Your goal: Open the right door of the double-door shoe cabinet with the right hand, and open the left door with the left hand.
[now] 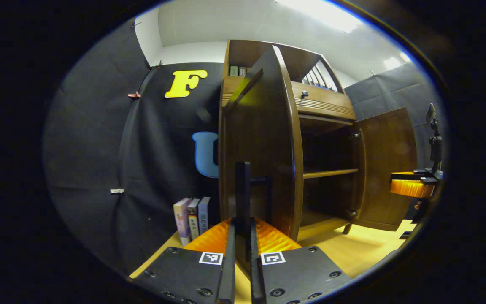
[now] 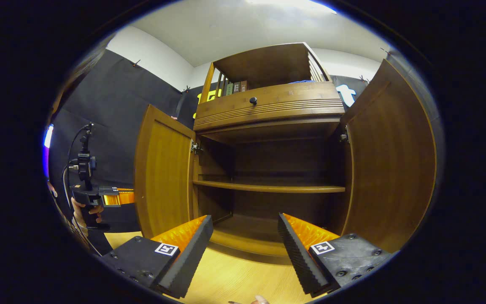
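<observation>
Centre frame, the shoe cabinet stands with both doors swung wide, shelves bare. The left gripper clamps the left door's handle; the right gripper is spread, grasping nothing. Books stand lower left.

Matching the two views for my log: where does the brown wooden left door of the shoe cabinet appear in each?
Left gripper view: brown wooden left door, centre, edge-on, left hand-held gripper at its handle.
Right gripper view: same door, left of centre, swung open.
Shared landmark: the inner wooden shelf.
</observation>
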Demonstrator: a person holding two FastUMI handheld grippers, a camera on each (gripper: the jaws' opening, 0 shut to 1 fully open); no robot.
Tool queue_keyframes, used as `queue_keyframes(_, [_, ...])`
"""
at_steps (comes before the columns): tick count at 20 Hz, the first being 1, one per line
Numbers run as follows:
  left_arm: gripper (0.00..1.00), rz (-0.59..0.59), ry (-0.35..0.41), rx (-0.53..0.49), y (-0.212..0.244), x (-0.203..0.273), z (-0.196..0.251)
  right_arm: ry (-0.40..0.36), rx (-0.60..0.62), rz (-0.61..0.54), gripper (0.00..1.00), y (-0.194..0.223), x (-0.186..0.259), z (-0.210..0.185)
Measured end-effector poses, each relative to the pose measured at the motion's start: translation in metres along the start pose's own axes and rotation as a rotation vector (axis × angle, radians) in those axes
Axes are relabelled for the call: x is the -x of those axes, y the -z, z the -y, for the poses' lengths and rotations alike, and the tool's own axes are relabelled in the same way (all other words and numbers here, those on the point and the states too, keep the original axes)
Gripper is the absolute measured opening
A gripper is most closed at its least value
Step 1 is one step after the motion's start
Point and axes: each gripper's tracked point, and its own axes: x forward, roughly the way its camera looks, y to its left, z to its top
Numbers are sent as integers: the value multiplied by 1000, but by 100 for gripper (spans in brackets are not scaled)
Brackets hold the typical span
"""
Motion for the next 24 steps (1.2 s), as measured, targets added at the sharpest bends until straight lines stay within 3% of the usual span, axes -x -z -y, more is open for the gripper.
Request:
queue_keyframes(2, [19, -5, -56, -1, 2, 4, -18, -7, 5, -5, 98, 3, -6, -6])
queue_keyframes(4, [10, -16, -93, 20, 4, 7, -30, -33, 2, -7, 99, 2, -11, -16])
queue_keyframes(8, [2, -55, -85, 70, 9, 32, -30, -53, 5, -1, 100, 2, -20, -18])
queue_keyframes(11, [5, -39, -54, 68, -5, 58, -10, -46, 1, 6, 100, 1, -27, -14])
queue_keyframes(13, [5, -5, 9, 93, -21, 70, 16, -17, -7, 10, 95, -1, -35, -5])
queue_keyframes(16, [5, 11, 94, 115, -33, 61, 52, 104, 18, 8, 97, -1, -46, 22])
queue_keyframes(20, [5, 16, 144, 75, -39, 25, 93, 184, 50, 13, 97, -6, -48, 32])
queue_keyframes(24, [6, 39, 148, 50, -45, -21, 126, 252, 35, -2, 97, -7, -45, 42])
